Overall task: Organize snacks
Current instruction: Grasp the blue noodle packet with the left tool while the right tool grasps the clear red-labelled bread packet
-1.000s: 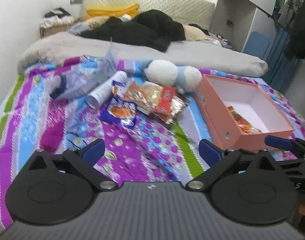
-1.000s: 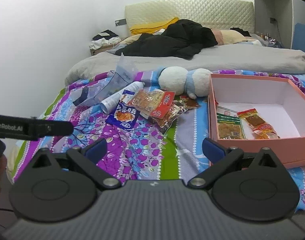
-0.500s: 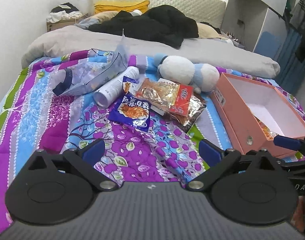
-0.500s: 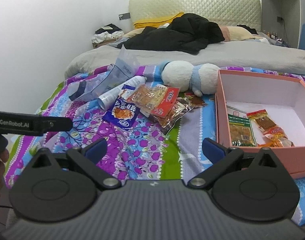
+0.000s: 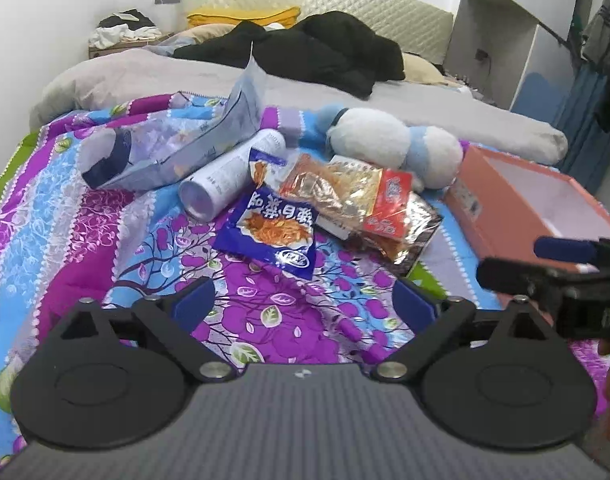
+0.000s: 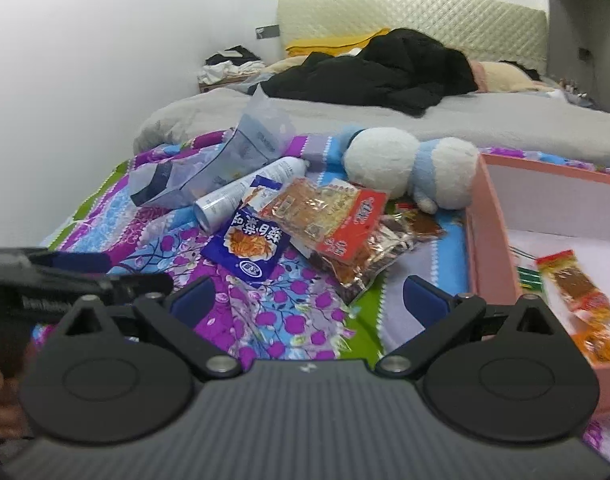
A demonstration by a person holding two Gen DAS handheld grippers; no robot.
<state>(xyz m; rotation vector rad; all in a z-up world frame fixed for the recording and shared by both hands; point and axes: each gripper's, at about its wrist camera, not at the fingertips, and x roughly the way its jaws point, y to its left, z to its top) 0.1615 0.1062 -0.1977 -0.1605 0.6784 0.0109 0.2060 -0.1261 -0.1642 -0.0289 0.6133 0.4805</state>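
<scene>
L tongs lower, narrowing, wide, empty.

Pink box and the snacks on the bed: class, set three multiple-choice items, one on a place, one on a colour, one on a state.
1. Where does the blue snack packet lie?
A. in the pink box
B. on the bedspread
C. on the grey duvet

2. What colour is the box outside?
A. pink
B. green
C. black

3. How is the left tool?
A. shut on a packet
B. shut, empty
C. open, empty

Answers: 1 B, it lies flat on the patterned bedspread beside the white can. 2 A, its walls are pink. 3 C, its fingers stand wide apart with only cloth between them.
</scene>
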